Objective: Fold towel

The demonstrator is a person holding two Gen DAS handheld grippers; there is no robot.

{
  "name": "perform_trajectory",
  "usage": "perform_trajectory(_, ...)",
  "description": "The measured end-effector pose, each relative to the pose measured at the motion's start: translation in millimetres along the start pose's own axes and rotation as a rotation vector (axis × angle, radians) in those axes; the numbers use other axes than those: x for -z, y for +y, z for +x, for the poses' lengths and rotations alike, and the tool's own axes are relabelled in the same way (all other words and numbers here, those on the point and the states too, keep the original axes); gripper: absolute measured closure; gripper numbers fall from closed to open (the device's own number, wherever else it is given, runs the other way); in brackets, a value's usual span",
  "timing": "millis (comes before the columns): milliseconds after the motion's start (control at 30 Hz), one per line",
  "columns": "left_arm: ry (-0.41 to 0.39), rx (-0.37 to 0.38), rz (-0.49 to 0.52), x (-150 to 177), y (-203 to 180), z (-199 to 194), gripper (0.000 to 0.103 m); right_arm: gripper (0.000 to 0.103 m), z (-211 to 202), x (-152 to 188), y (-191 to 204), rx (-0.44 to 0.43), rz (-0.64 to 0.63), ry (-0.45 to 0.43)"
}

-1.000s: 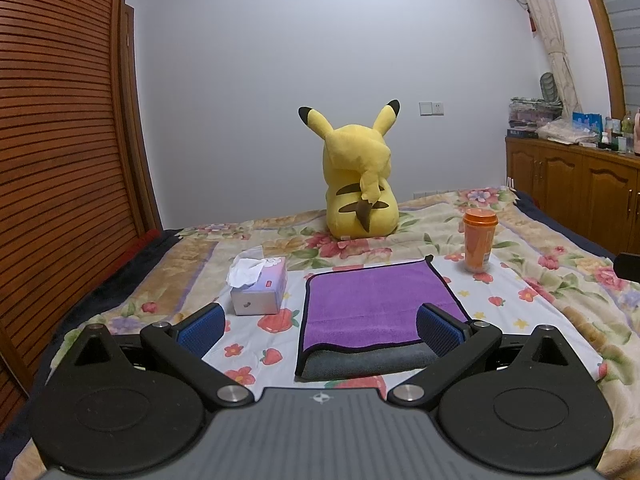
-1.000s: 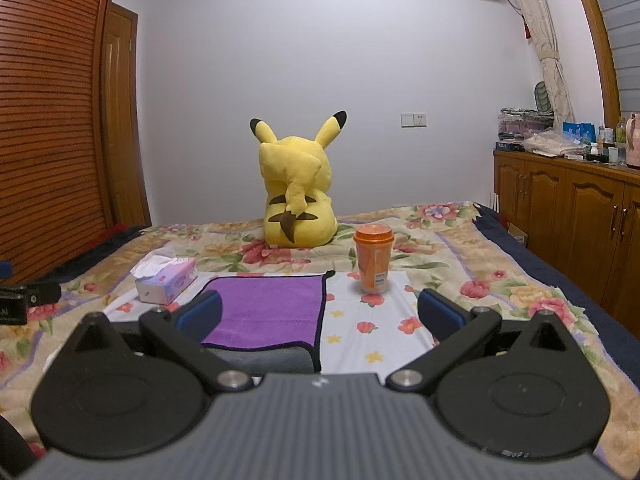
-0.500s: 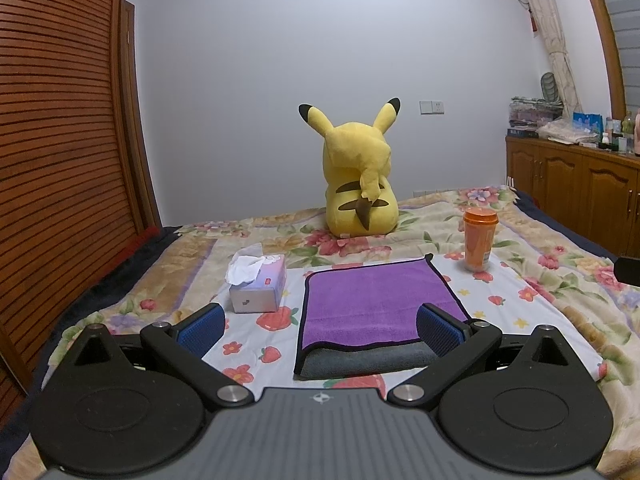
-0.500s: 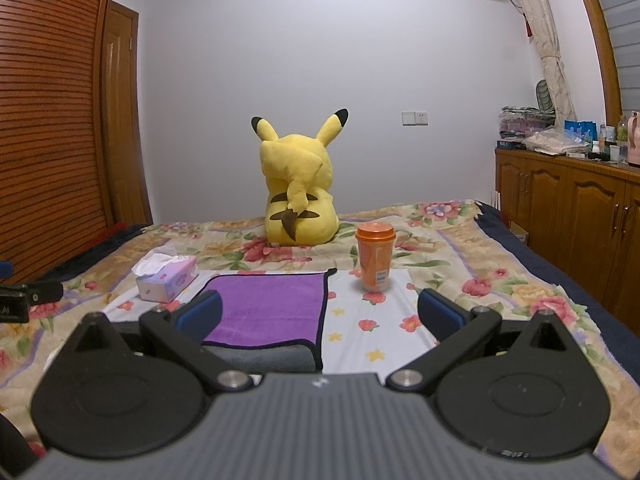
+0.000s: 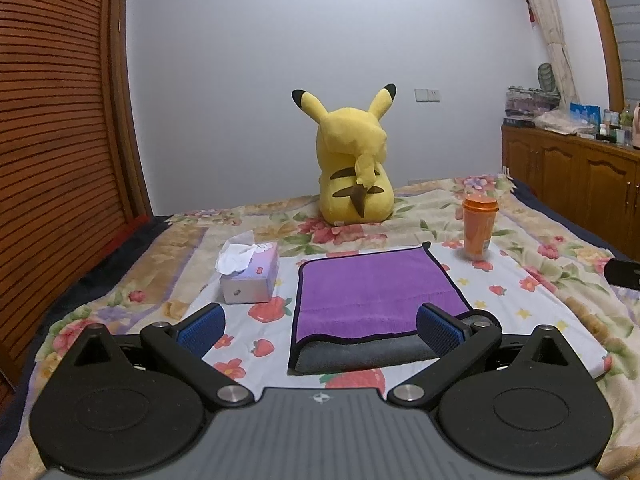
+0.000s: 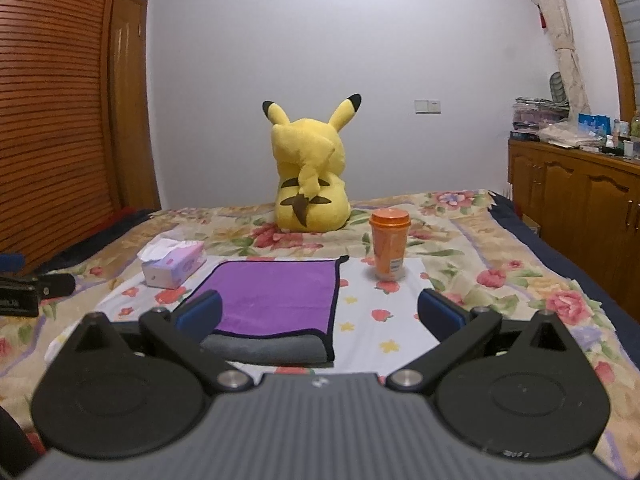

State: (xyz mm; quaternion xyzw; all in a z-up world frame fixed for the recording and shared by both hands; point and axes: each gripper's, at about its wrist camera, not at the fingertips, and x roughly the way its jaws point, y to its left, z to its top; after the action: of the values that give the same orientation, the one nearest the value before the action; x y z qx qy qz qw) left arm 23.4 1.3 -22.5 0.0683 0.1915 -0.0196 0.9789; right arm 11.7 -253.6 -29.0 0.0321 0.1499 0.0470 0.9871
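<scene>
Purple towel (image 5: 376,292) lies straight ahead of the left gripper (image 5: 320,326), closer to it than the right gripper (image 6: 320,312); both are wide open, holding nothing.

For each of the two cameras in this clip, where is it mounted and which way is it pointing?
Left wrist: sits on the left gripper, facing along its open fingers over the bed toward the purple towel; the right gripper's tip shows at the edge.
Right wrist: sits on the right gripper, open, aimed beside the towel's right edge.
Shared: towel, Pikachu plush, orange cup, tissue box.
</scene>
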Motion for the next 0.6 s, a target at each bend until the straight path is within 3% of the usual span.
perform_trajectory(600, 0.049, 0.028, 0.025, -15, 16, 43, 0.0, 0.0, 31, -8, 15, -0.038, -0.026, 0.041)
